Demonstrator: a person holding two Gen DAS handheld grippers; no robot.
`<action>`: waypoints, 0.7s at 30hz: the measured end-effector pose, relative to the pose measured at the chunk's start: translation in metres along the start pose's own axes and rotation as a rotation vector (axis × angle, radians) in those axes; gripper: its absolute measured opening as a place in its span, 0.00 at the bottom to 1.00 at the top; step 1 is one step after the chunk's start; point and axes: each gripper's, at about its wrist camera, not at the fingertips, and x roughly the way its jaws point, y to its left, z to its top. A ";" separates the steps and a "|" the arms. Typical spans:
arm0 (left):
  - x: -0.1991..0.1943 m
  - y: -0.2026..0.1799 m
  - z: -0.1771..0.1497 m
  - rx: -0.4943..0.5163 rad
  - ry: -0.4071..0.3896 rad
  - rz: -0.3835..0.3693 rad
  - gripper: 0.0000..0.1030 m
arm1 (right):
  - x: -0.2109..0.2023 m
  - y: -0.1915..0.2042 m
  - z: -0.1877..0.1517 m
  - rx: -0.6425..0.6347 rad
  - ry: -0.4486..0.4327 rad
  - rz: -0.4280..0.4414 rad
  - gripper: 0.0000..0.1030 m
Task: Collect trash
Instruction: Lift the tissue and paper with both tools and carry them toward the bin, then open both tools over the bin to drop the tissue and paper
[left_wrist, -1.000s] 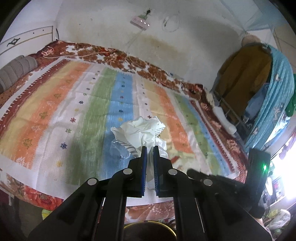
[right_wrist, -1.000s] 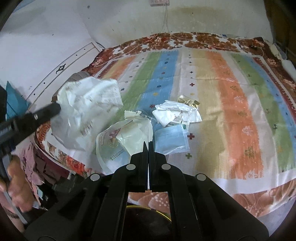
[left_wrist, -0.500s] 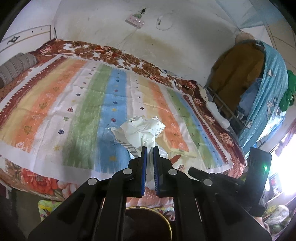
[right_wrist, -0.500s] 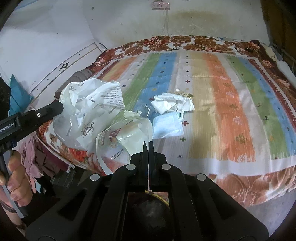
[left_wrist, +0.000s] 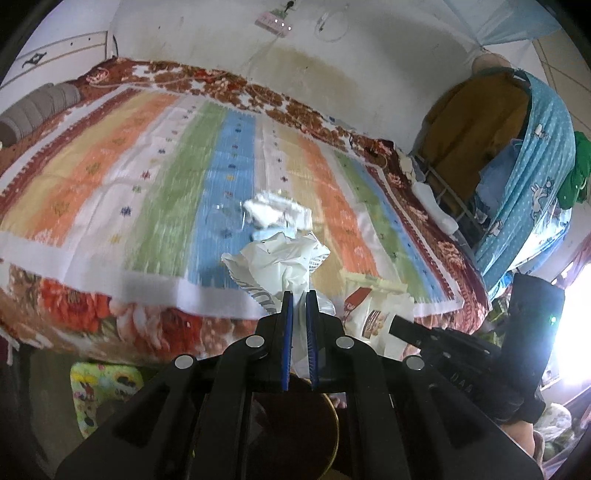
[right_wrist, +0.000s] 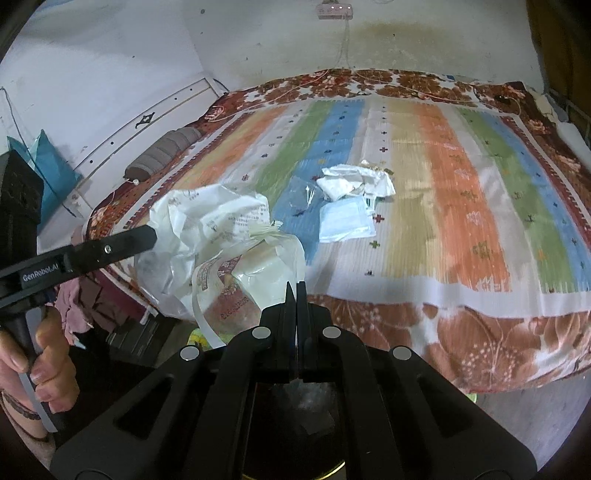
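Left gripper (left_wrist: 298, 295): I pinch the crumpled white bag (left_wrist: 280, 258).
Right gripper (right_wrist: 295, 286): I clamp the printed bag (right_wrist: 243, 280).
Bin (left_wrist: 330, 424): directly below both, off the bed's (right_wrist: 480, 302) near edge.

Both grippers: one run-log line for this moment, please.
left gripper: shut on white bag | right gripper: shut on printed bag | mask, wrappers: on bed
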 end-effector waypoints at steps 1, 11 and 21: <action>-0.001 -0.001 -0.004 0.001 0.002 -0.001 0.06 | -0.001 -0.001 -0.003 0.003 0.004 0.001 0.00; -0.007 0.000 -0.039 -0.021 0.037 -0.006 0.06 | -0.013 -0.004 -0.032 0.039 0.011 -0.008 0.00; -0.015 -0.014 -0.074 0.053 0.042 0.057 0.06 | -0.010 0.007 -0.056 0.017 0.049 -0.070 0.00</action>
